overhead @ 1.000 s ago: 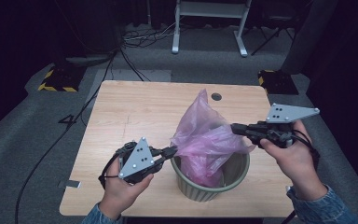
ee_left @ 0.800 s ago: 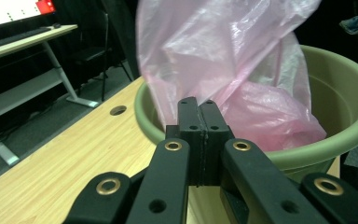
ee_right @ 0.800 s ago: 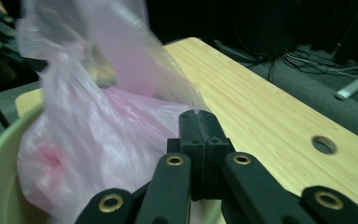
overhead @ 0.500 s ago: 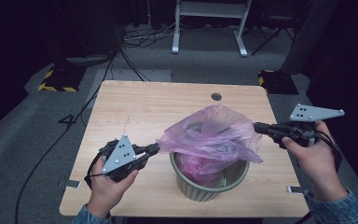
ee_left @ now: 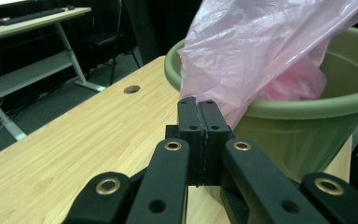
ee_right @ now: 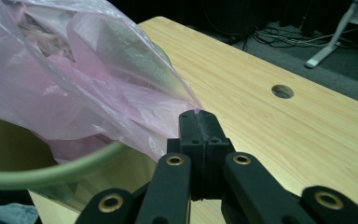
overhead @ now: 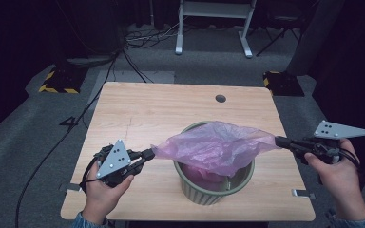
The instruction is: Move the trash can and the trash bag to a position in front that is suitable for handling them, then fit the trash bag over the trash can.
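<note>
A thin pink plastic bag [overhead: 216,145] is stretched wide and flat over a green round bin [overhead: 214,187] near the table's front edge. My left gripper [overhead: 150,153] is shut on the bag's left edge, just left of the bin. Over the table's right edge, my right gripper [overhead: 280,141] is shut on the bag's right edge. In the left gripper view the jaws [ee_left: 197,109] pinch the pink film [ee_left: 261,51] beside the bin rim [ee_left: 307,105]. From the right gripper view, the gripper [ee_right: 199,117] pinches a corner of the bag [ee_right: 84,88] above the bin's rim [ee_right: 51,175]. The bag's lower part hangs inside the bin.
The wooden table [overhead: 138,114] has a round cable hole [overhead: 220,98] at the back right. A white desk frame [overhead: 214,26] and cables stand on the floor behind. Black-and-yellow floor blocks [overhead: 57,80] lie left of the table.
Both grippers have pulled apart, left going left and right going right. The bag, bunched upright a second ago, now spreads wide and low over the bin.
</note>
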The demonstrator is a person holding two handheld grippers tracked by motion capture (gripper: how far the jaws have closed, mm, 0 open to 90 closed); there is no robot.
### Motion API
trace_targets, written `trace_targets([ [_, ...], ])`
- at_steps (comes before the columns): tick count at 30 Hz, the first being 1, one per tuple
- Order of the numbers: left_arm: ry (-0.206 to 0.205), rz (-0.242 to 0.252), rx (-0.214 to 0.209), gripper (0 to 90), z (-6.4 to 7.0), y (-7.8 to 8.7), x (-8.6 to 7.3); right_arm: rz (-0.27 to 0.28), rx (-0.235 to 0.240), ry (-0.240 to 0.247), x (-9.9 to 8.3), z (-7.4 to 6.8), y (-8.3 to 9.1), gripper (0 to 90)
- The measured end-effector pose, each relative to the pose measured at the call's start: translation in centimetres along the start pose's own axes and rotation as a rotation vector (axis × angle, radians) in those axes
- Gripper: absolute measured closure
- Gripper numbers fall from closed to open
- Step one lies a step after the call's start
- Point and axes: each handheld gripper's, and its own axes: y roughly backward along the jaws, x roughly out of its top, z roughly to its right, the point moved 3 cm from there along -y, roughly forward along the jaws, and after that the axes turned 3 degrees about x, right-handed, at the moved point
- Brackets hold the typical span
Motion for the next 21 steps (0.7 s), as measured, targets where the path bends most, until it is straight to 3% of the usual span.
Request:
trace_targets([
  [4,0.003,-0.001,0.009,87.0,-0.1,0.0,-0.1,0.01,-0.002,-0.006,-0.4,0.1,0.4,90.0],
  [8,0.004,0.029,0.016,69.1,0.0,0.2,0.3,0.042,0.02,0.035,0.0,-1.0,0.7,90.0],
  [10,-0.008,0.042,0.018,55.6,0.2,0.3,0.7,0.054,0.035,0.059,0.3,-1.7,0.7,90.0],
  [14,0.001,0.054,0.015,41.9,0.6,0.7,1.7,0.061,0.058,0.102,0.8,-3.0,0.4,89.7],
  [21,0.009,0.091,0.011,36.6,0.7,1.6,3.1,0.059,0.049,0.115,1.0,-3.2,0.4,88.2],
])
